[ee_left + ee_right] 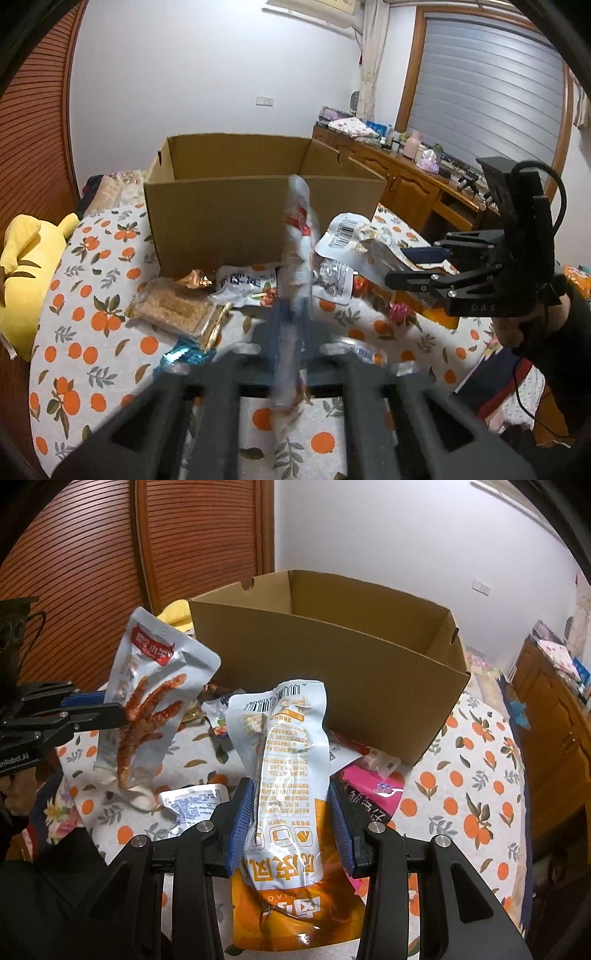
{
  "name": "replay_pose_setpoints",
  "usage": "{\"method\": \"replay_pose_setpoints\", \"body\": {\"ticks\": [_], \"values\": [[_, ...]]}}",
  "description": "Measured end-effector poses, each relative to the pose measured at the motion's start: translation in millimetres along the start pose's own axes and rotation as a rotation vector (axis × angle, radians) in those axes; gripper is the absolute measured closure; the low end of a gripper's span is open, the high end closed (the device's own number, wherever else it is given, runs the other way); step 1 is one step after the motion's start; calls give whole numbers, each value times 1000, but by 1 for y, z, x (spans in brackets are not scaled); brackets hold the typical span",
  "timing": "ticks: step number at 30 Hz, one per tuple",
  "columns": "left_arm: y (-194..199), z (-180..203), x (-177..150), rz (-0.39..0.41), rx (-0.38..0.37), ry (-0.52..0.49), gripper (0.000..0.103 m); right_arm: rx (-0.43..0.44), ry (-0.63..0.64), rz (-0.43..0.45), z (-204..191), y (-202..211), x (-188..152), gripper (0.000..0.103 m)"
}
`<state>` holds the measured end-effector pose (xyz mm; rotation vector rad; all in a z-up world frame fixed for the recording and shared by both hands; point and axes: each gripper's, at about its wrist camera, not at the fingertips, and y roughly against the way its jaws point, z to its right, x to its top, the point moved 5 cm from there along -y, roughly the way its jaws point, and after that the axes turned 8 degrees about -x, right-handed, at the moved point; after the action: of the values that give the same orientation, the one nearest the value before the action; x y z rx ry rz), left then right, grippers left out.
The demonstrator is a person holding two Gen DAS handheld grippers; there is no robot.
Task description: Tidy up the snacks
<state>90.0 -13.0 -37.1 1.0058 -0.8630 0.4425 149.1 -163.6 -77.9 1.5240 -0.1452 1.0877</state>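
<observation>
The left tongs (122, 712) pinch a chicken-foot pouch (155, 701); the right tongs (291, 827) clamp a pale blue-and-orange snack pouch (288, 760); the cardboard box (332, 672) ahead of both looks empty; more packets (243, 284) lie on the bed (85, 295) before it, so sorting has barely begun.

cardboard box (332, 672): matt brown card | snack pouches (288, 760): glossy crinkled plastic (glare on them) | bedspread (85, 288): soft printed cloth | cabinet (410, 184): varnished wood
</observation>
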Motion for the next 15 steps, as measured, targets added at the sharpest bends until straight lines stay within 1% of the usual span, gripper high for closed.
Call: {"method": "replay_pose_setpoints", "body": {"ticks": [2, 4, 5, 7, 10, 11, 13, 14, 15], "values": [[0, 0, 4, 2, -3, -6, 103, -1, -3, 8, 1, 2, 2, 63], [-5, -1, 4, -14, 6, -15, 103, -2, 0, 6, 0, 1, 3, 63], [-8, -1, 4, -23, 1, -8, 103, -14, 8, 2, -1, 0, 2, 62], [-14, -3, 0, -40, -26, 17, 103, 0, 2, -6, -1, -4, -1, 63], [-24, -8, -8, -70, 10, 22, 103, -22, -2, -18, 0, -9, -4, 63], [-26, -10, -10, -81, 19, 26, 98, -15, -8, -23, 1, -11, -5, 63], [-29, -7, -17, -108, 39, 2, 81, -22, -8, -27, 2, -14, -7, 63], [-30, -6, -20, -116, 44, 1, 64, -22, -8, -28, 2, -14, -7, 63], [-32, -7, -23, -131, 47, 5, 59, -19, -11, -28, 2, -14, -8, 63]]}}
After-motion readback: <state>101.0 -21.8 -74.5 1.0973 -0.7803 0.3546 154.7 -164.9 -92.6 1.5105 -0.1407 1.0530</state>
